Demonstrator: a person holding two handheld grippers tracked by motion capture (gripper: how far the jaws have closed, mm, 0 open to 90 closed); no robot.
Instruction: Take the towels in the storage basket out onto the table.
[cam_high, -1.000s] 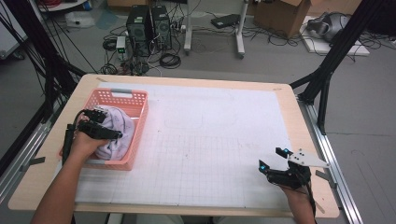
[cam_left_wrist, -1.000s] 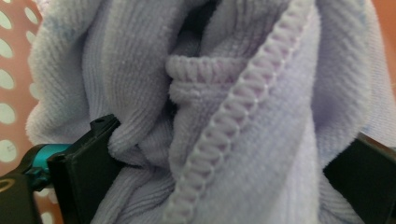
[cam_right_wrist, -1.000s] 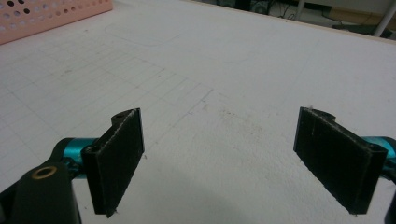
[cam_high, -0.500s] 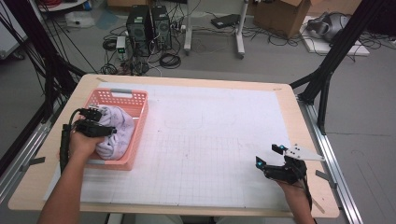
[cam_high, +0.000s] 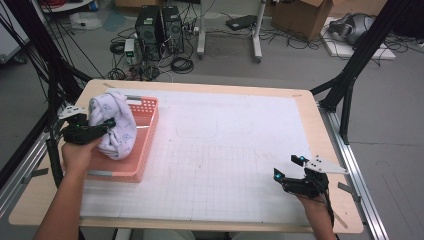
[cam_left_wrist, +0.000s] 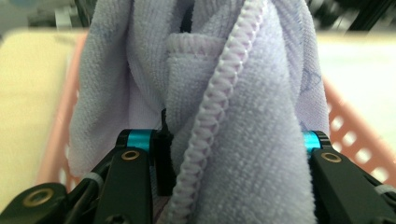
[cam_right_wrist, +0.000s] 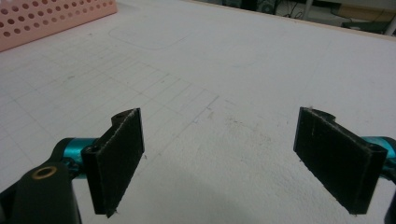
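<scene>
soft pale-purple towel (cam_high: 112, 125) | bunched in left gripper (cam_high: 107, 124), whose jaws just closed on it, over pink plastic basket (cam_high: 145, 145) at far left, to lift out | right gripper (cam_high: 290, 167) wide, waiting near right

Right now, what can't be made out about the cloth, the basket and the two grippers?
- Left gripper, left gripper view: pads buried in the lavender cloth.
- Pink basket, high view: interior hidden behind the lifted cloth.
- Right gripper, high view: jaws too small; its own view shows them open.
</scene>
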